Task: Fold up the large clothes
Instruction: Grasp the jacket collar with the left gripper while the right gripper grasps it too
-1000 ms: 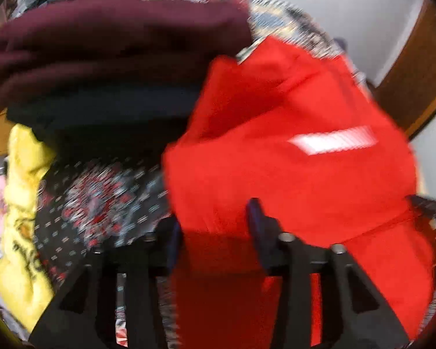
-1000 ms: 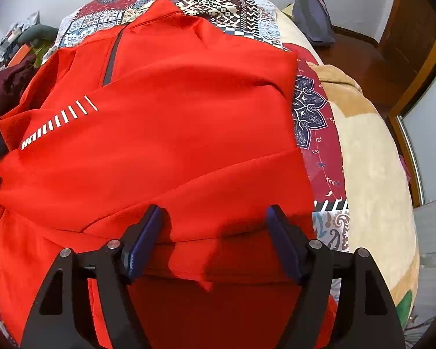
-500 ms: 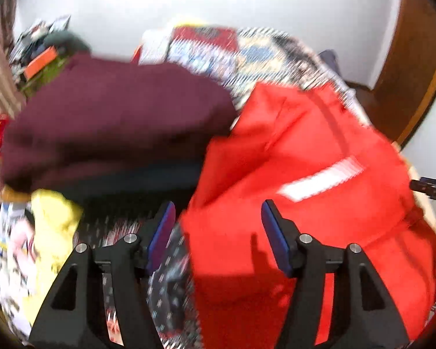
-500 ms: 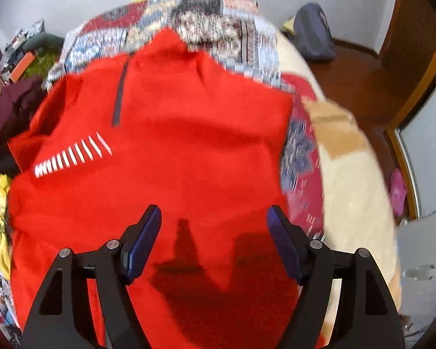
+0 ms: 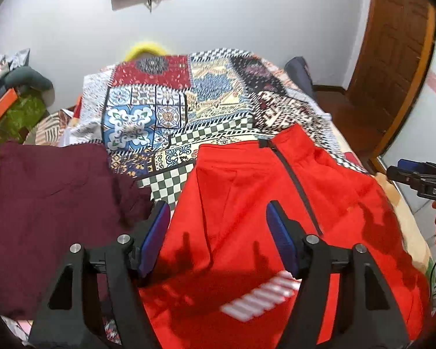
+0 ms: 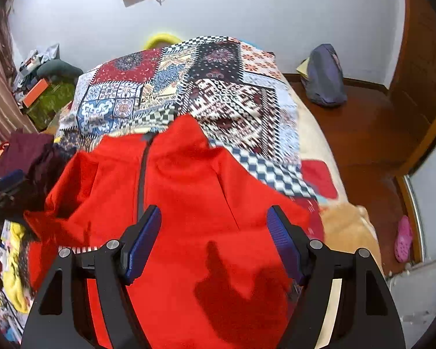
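A red zip jacket (image 5: 247, 203) with white reflective stripes lies on the patchwork bedspread (image 5: 171, 110), collar towards the far end; it also shows in the right wrist view (image 6: 189, 197). My left gripper (image 5: 218, 238) is open and empty, raised above the jacket's left part. My right gripper (image 6: 215, 241) is open and empty, raised above the jacket's middle. The right gripper also shows at the right edge of the left wrist view (image 5: 421, 174).
A maroon garment (image 5: 49, 203) lies folded on a pile left of the jacket. Yellow cloth (image 6: 14, 276) lies at the bed's left edge. A grey bag (image 6: 324, 78) sits on the wooden floor. A wooden door (image 5: 392, 58) stands at the right.
Both grippers have let go of the jacket and risen up and back from it. The left gripper's jaws have opened wider. The jacket now lies flat on the bed.
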